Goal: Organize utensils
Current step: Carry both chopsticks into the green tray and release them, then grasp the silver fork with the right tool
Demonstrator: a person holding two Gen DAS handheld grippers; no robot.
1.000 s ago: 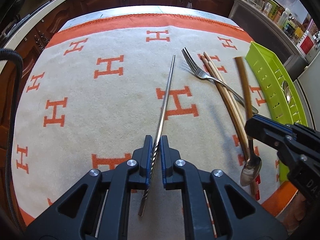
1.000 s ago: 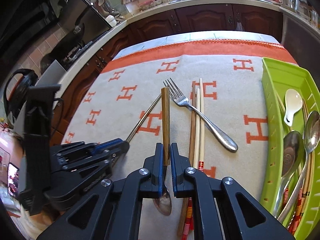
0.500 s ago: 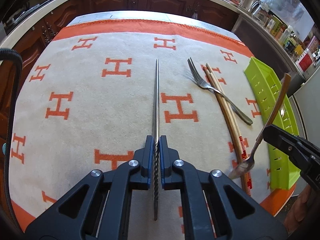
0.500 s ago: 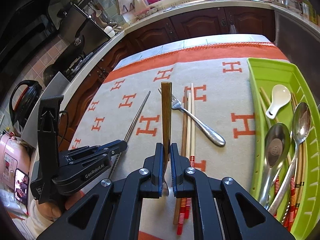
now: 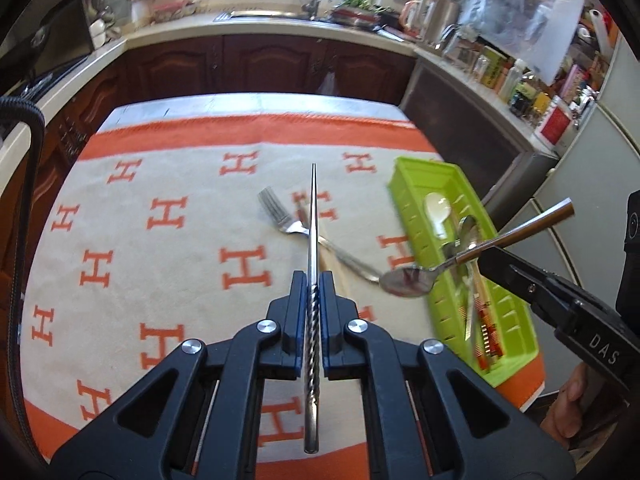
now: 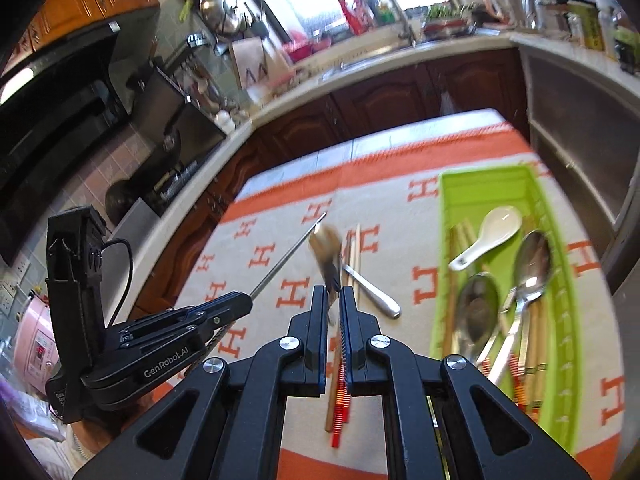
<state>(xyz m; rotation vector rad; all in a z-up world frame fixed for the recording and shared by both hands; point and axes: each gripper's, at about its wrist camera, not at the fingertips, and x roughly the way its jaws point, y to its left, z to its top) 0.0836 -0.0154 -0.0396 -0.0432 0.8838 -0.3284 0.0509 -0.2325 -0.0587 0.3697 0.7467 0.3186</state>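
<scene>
**Above the orange-and-cream cloth: two utensils held aloft**

At the centre of the left wrist view, the left gripper (image 5: 313, 294) has its jaws clamped on a metal chopstick (image 5: 313, 240): slim, silver, twisted at the near end, pointing straight up the frame. At the right, the right gripper (image 5: 500, 258) grips a spoon (image 5: 408, 282) with a shiny bowl and brown wooden handle, held over the near edge of the green tray (image 5: 516, 316). The tray holds spoons and chopsticks. A fork (image 5: 280, 216) and wooden chopsticks (image 6: 354, 248) lie on the cloth (image 5: 160, 280) mid-frame.
</scene>
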